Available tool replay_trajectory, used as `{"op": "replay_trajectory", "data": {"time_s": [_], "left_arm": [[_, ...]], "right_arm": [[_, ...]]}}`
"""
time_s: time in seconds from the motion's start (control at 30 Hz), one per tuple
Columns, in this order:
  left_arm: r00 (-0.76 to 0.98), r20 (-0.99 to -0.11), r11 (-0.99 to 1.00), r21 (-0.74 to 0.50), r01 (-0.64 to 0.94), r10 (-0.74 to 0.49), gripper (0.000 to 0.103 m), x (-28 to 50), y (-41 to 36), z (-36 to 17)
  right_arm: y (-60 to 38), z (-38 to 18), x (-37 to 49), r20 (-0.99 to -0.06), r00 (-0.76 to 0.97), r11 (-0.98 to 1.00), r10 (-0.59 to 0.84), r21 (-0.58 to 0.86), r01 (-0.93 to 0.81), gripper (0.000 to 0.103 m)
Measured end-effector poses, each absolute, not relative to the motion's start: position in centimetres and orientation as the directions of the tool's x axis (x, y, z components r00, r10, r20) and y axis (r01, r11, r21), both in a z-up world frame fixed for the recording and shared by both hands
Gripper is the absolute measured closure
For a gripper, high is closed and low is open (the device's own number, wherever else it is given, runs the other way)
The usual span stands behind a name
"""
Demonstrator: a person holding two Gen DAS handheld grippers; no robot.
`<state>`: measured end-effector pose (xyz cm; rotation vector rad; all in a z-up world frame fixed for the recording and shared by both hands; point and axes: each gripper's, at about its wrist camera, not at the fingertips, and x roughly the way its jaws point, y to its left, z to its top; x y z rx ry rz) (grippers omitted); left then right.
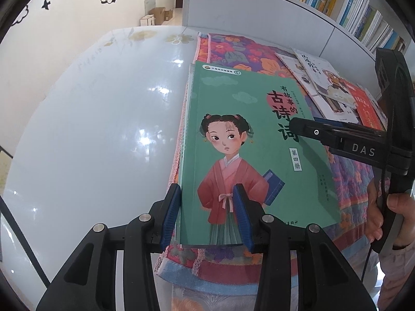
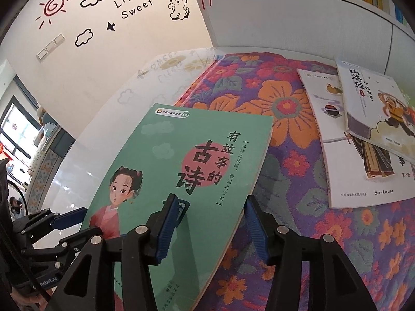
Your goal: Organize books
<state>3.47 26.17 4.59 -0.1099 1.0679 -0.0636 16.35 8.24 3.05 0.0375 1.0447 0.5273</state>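
- The green book (image 1: 249,142) fills the middle of the left wrist view, lying on the flowered cloth (image 1: 233,49) that covers the right part of the glossy white table (image 1: 90,129); its spine side reaches the cloth's left edge.
- The left tongs (image 1: 207,215) straddle the book's near left corner at the bottom centre, one blue pad outside the spine edge, the other over the cover. They look pinched on that corner, though I cannot be sure how firmly.
- The right tongs (image 2: 207,228), bottom centre of the right wrist view, stand spread: one pad hovers over the cover, the other sits just off the right edge above the cloth. Nothing is pressed between them.
- With only the left side held, the book should be kept flat or lifted slowly, since the cover looks thin and would likely droop.
- If squaring it up, slide it along the cloth rather than dragging cloth with it.
- Two more books, a white book (image 2: 345,142) and a second one (image 2: 376,108) overlapping it, lie at the right of the right wrist view, well apart from the green one. Probably they come next, or the green one goes onto them.
- The bookshelf (image 1: 350,7) runs along the upper right.
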Motion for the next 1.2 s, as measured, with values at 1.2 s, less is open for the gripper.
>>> {"op": "replay_trajectory", "data": {"time_s": [1.2], "left_arm": [[0.468,-0.772,0.893,-0.289,0.344,-0.430,0.061,16.8,-8.6,7.6]], "right_arm": [[-33.9,6.0,15.2,-0.679,0.635,0.868,0.368,0.496,0.027,0.050]]}}
